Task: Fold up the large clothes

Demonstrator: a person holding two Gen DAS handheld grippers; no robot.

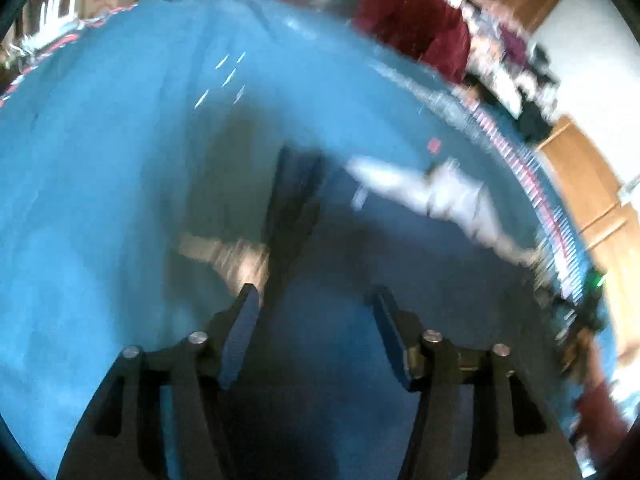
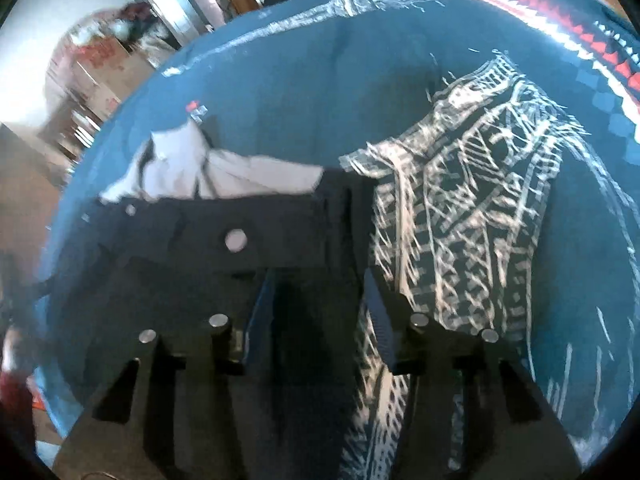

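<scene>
Blue blanket (image 2: 304, 72) covers the whole work surface; red-and-white patterned border (image 2: 592, 36) along its far edge in the right wrist view. All else placed against this blanket.

Black-and-white patterned garment (image 2: 472, 208) lies rumpled on the blanket, trailing toward the right gripper (image 2: 316, 300). White garment (image 2: 224, 168) lies bunched on the blanket beside the patterned one, just apart.

Dark garment (image 2: 224, 236), with a pale button, hangs in front of the right gripper. Jaws stand apart; whether cloth sits between them, cannot tell.

Left gripper (image 1: 316, 312): jaws wide apart, nothing held, above bare blanket. Heavy motion blur.

Risk, judged: the loose white piece could get dragged along with the dark garment; an unsecured hold could drop it mid-fold.
</scene>
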